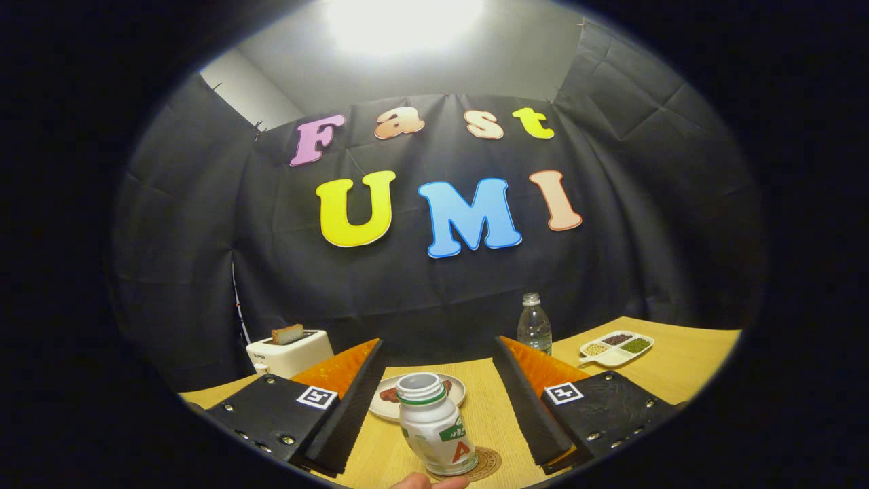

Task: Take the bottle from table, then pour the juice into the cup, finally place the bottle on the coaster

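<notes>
- Black cloth wall at the back, with a yellow wood table [679, 367] in front of it.
- On the table, a small white bottle [434, 424] with its cap off and its mouth open, standing a bit tilted.
- Round brown coaster [487, 463] under the bottle, poking out at the bottle's 4 o'clock.
- Gripper [438, 390] wide open, with the bottle in the gap between the two fingers and touching neither.
- White plate [384, 405] with some brown food, just behind the bottle at its 11 o'clock.
- White toaster [290, 352] with a slice of bread sticking up, further off at the bottle's 10 o'clock.
- Clear water bottle [534, 325] standing near the wall at the white bottle's 1 o'clock.
- White tray [616, 348] with four little parts full of beans, at 2 o'clock, near the clear bottle.
- A fingertip [426, 481] at 6 o'clock, right below the white bottle.
</notes>
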